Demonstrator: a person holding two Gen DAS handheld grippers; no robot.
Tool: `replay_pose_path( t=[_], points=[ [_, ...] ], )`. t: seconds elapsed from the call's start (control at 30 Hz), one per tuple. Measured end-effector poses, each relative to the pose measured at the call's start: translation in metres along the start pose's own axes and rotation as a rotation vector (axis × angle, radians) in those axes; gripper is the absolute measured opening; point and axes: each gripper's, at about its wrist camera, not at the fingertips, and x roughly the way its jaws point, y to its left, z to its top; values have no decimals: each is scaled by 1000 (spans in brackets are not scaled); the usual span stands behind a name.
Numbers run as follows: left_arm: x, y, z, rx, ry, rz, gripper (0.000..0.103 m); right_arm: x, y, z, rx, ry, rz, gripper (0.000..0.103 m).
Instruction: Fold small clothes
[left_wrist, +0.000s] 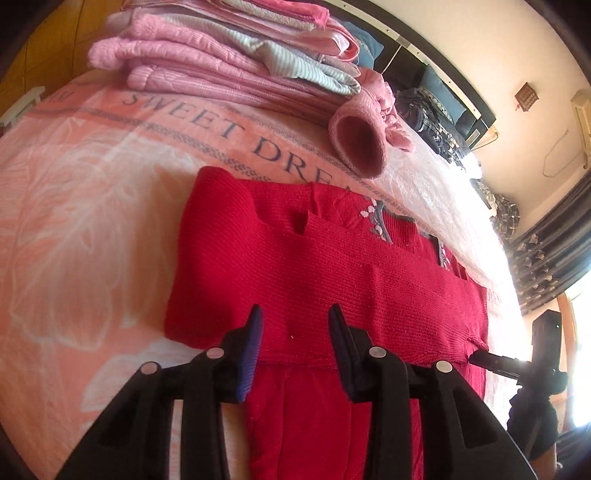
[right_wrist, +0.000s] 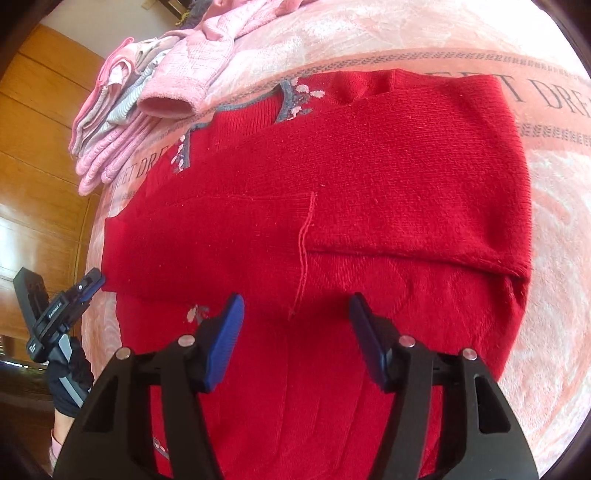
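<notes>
Two tongs, left (left_wrist: 295, 332) and right (right_wrist: 297, 321), agape (empty) over red sweater (right_wrist: 332, 184)

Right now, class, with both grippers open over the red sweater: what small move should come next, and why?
Probably close both grippers on the near folded edge of the red sweater and fold it away. The left gripper and right gripper hover open, holding nothing, and the sweater lies only part-folded on the blanket.

Red sweater (left_wrist: 314, 266) lower part cut off by bottom edge in both views. Blanket lettering (left_wrist: 236, 136) partly hidden under sweater — only "SWEET DRE" legible. Folded pink stack (left_wrist: 221, 55) top cut off by frame.
</notes>
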Motion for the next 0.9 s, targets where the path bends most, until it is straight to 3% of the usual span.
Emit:
replay_pose_path(
  t=[0.13,0.2,0.27,0.4,0.47,0.73,0.9],
  points=[
    [-5,14,0,-18,4,15,39,10,4,10,0,-8,-9,55],
    [-7,19,-2,-25,1,19,39,11,9,15,-11,-22,-21,46],
    [-7,21,-3,-28,2,21,39,13,13,19,-30,-24,-30,27],
    [-5,19,-2,-37,-2,22,39,10,18,21,-64,-28,-42,17],
    [-5,17,-1,-43,-6,20,39,5,20,21,-76,-39,-25,7],
    [-6,3,11,-51,-41,25,39,-38,20,32,-94,-138,74,3],
    [0,-8,17,-32,-47,27,39,-93,4,44,-88,-252,64,3]
  ],
)
